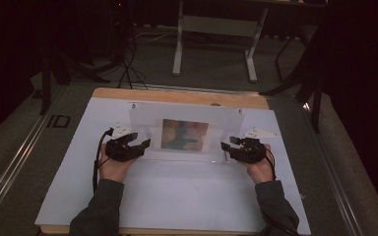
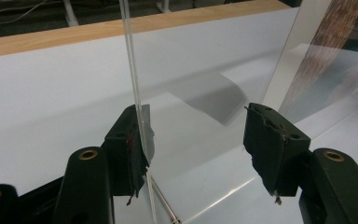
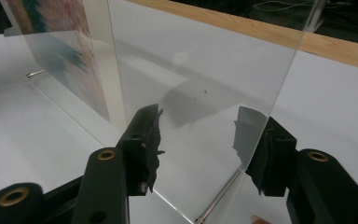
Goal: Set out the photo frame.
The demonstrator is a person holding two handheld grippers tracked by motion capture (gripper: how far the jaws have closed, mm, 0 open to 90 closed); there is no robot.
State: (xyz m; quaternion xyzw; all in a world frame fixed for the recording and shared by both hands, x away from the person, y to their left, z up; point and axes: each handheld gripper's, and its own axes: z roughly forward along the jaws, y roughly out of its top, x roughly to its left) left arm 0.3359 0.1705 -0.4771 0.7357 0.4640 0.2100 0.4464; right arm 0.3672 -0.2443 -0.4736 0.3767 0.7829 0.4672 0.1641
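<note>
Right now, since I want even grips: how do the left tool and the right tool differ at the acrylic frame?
The left tool meets the acrylic frame edge-on, with the sheet close beside one jaw and the other jaw well clear. The right tool has the sheet slanting across its gap. In the high view, the left tool is at the frame's left end and the right tool at its right end. Both stand open, clamping nothing.

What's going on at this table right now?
A person holds a gripper in each hand at either end of a clear acrylic picture frame standing on the white table. A colourful print sits inside it. The left gripper has its jaws open astride the frame's left edge, one pad against the pane. The right gripper is open too, straddling the right edge. Nothing is clamped or lifted yet.
</note>
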